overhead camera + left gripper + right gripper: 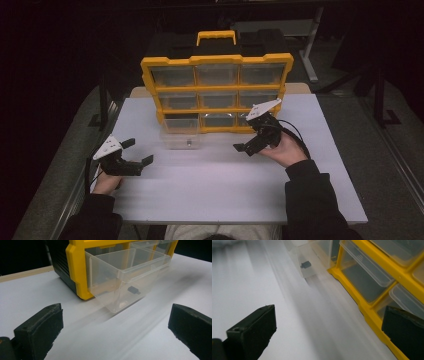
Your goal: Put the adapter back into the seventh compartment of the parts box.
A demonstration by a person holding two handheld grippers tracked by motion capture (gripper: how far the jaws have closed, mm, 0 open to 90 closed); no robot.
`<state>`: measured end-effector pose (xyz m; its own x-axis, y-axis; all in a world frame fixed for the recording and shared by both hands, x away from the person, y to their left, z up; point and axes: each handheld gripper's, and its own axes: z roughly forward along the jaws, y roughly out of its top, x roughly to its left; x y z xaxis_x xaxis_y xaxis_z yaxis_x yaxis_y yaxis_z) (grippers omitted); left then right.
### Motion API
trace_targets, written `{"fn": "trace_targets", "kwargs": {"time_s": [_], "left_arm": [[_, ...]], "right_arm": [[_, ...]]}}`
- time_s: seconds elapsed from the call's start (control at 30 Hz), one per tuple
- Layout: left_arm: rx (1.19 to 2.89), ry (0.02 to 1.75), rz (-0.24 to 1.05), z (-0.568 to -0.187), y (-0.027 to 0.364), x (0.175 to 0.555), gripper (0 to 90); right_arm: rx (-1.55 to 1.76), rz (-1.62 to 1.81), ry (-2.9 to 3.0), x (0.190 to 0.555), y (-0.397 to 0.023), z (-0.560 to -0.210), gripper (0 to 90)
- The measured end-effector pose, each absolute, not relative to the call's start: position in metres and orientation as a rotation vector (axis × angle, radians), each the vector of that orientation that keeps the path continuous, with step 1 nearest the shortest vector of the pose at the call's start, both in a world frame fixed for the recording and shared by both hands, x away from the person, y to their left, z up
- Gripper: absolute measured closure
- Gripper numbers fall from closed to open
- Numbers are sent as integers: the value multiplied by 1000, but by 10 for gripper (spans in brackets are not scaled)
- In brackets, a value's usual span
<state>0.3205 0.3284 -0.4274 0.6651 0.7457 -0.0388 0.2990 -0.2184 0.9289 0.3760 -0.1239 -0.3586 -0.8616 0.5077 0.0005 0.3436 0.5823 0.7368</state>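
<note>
The clear drawer (183,134) at the bottom left of the yellow organiser (216,92) stands pulled well out, its front end over the worktop (220,190), and a small dark part (134,290) lies on its floor near the front wall. That part is what my work seems to be about: it sits inside the drawer, touching nothing of mine.

What worries me most is the drawer itself. It looks drawn out nearly to its end, so I judge that a nudge from either side could tip it, pull it free of its slot, or send the small part sliding to a corner where my jaws cannot close on it. The walls are clear plastic and hard to read, so I could strike the rim on the way in and shift the whole organiser backward. The part is small against my wide pads, and a pinch that lands off centre might flick it out.

My left hand-held gripper (134,158) rests low over the worktop, left of the drawer and apart from it, jaws spread wide with nothing between them. My right hand-held gripper (250,145) hangs just in front of the organiser's bottom right drawers, jaws likewise wide apart, grasping nothing and touching nothing that I can see.
</note>
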Motion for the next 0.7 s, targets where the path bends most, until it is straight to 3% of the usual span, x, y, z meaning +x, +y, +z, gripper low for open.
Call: {"fn": "trace_targets", "kwargs": {"time_s": [0.7], "left_arm": [[1812, 834, 521, -428, 328, 320, 0]], "right_arm": [[884, 1209, 2493, 356, -184, -378, 0]]}}
